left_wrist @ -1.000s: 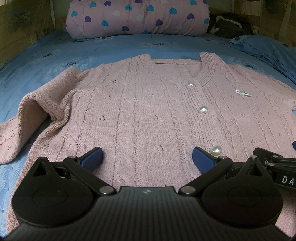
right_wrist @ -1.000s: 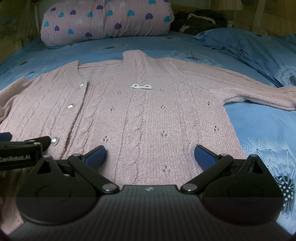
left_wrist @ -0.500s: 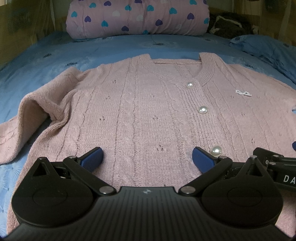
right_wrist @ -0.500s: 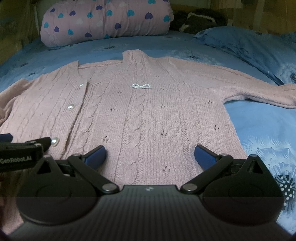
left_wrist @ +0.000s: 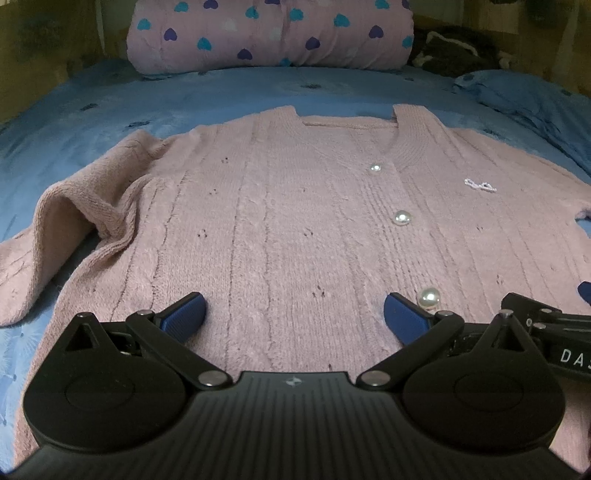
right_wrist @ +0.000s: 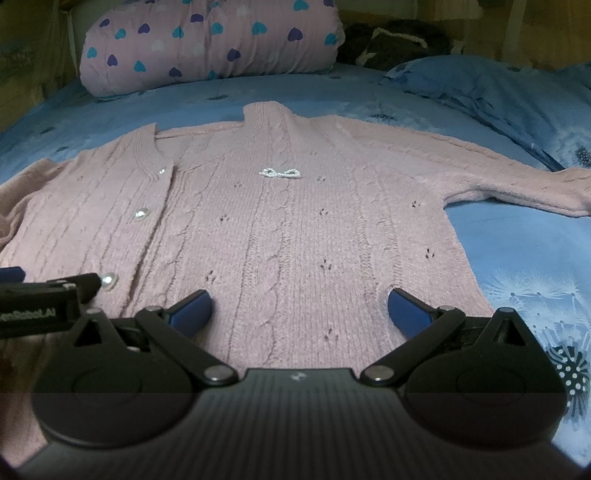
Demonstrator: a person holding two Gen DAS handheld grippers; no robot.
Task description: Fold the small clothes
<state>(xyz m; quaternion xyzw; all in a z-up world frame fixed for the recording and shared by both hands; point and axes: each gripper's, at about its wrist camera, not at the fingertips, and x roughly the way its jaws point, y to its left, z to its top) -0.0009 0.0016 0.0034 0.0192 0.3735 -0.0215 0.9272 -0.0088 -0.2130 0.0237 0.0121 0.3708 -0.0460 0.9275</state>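
Observation:
A pink knitted cardigan (left_wrist: 295, 221) (right_wrist: 295, 229) with pearl buttons (left_wrist: 402, 218) lies spread front-up on a blue bed sheet (left_wrist: 110, 107). My left gripper (left_wrist: 293, 317) stands open just above its lower hem, left of the button row, with nothing between the blue fingers (left_wrist: 184, 317). Over the hem's right half my right gripper (right_wrist: 299, 312) is open too and holds nothing. Its left sleeve (left_wrist: 55, 229) is bunched and folded over; the right sleeve (right_wrist: 517, 181) stretches out flat. A small pearl bow (right_wrist: 280, 172) sits on the chest.
A pink bolster with heart prints (left_wrist: 273, 33) (right_wrist: 210, 40) lies across the head of the bed. A blue pillow (right_wrist: 498, 88) rests at the right and a dark bundle (right_wrist: 391, 40) behind it. Wooden walls close off the bed's far end and left side.

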